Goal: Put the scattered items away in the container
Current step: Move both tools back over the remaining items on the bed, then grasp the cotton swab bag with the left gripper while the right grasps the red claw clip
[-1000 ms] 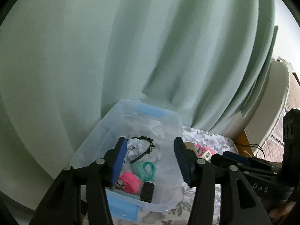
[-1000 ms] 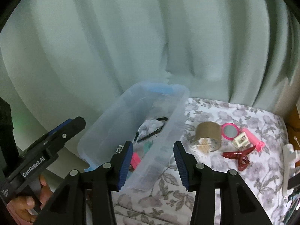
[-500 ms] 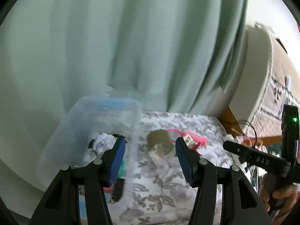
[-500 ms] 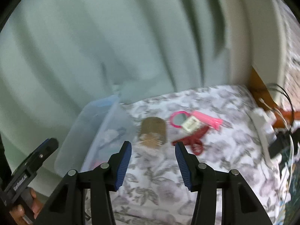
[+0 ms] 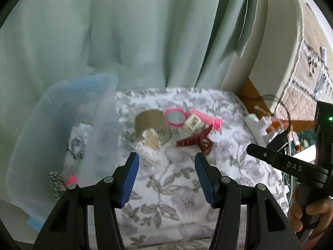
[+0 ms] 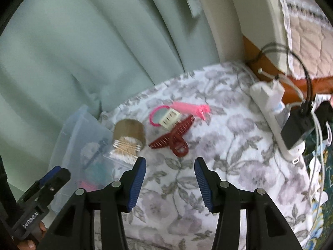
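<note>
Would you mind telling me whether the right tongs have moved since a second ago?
Yes. The right tongs swung away from the clear bin, rightward over the floral cloth, toward the red claw clip.

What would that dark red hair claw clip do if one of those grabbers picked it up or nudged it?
The dark red claw clip looks like hard, thin plastic, so probably stiff and light. Its curved teeth and looped handles give uneven surfaces, so it might twist between the pads. Lying flat on the floral cloth, it would likely slide rather than roll.
</note>
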A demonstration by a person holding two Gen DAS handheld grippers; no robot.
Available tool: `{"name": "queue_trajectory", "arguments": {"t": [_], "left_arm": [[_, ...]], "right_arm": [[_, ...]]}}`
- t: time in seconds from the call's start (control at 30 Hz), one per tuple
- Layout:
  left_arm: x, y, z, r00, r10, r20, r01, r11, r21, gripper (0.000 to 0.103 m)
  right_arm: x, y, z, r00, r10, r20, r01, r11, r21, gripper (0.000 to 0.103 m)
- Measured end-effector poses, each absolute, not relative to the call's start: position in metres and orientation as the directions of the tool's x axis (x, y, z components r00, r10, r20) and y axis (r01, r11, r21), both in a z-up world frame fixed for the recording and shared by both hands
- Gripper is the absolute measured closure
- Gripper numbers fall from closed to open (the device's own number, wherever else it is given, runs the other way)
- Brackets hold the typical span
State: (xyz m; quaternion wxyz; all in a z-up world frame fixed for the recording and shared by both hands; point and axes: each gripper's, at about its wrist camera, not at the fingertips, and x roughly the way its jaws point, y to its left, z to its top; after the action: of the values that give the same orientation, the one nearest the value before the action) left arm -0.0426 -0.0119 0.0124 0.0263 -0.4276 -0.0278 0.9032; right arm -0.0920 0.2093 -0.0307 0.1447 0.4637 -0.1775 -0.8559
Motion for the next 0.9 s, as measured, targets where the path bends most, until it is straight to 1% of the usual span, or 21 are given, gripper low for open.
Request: {"name": "queue_trajectory", "arguments": {"t": [0.13, 0.37, 0.43, 0.5, 0.63, 0.8, 0.9], "left_arm": [[-0.056, -0.006, -0.011, -0.589, 0.066, -0.805, -0.017, -0.997, -0.069, 0.046], [-0.075, -0.008, -0.058, -0.498, 0.080, -0.863, 0.012, -0.995, -0.099, 0.046], [-0.078, -0.012, -0.066, -0.505, 0.049, -0.861, 0.066, -0.993, -0.095, 0.046], [-0.082, -0.018, -0.073, -0.519, 0.044, -0.854, 0.115, -0.986, -0.121, 0.046], [-0.093, -0.020, -0.089, -0.508, 0.019, -0.861, 0.147, -0.983, -0.108, 0.046], [-0.104, -0.030, -0.109, -0.492, 0.012, -0.871, 0.218, -0.966, -0.136, 0.046], [-0.113, -0.034, -0.117, -0.473, 0.013, -0.881, 0.212, -0.969, -0.129, 0.046]], "right_arm": [[-0.101, 0.210, -0.050, -0.492, -0.411, -0.768, 0.066, -0.897, 0.437, 0.051], [-0.112, 0.208, -0.080, -0.430, -0.394, -0.812, 0.051, -0.909, 0.414, 0.051], [-0.115, 0.207, -0.092, -0.404, -0.390, -0.828, 0.043, -0.912, 0.409, 0.051], [-0.118, 0.205, -0.099, -0.386, -0.387, -0.837, 0.041, -0.914, 0.404, 0.051], [-0.125, 0.196, -0.115, -0.345, -0.390, -0.854, 0.053, -0.916, 0.397, 0.051], [-0.134, 0.184, -0.126, -0.320, -0.391, -0.863, 0.087, -0.919, 0.384, 0.051], [-0.139, 0.180, -0.132, -0.313, -0.386, -0.868, 0.092, -0.922, 0.377, 0.051]]}}
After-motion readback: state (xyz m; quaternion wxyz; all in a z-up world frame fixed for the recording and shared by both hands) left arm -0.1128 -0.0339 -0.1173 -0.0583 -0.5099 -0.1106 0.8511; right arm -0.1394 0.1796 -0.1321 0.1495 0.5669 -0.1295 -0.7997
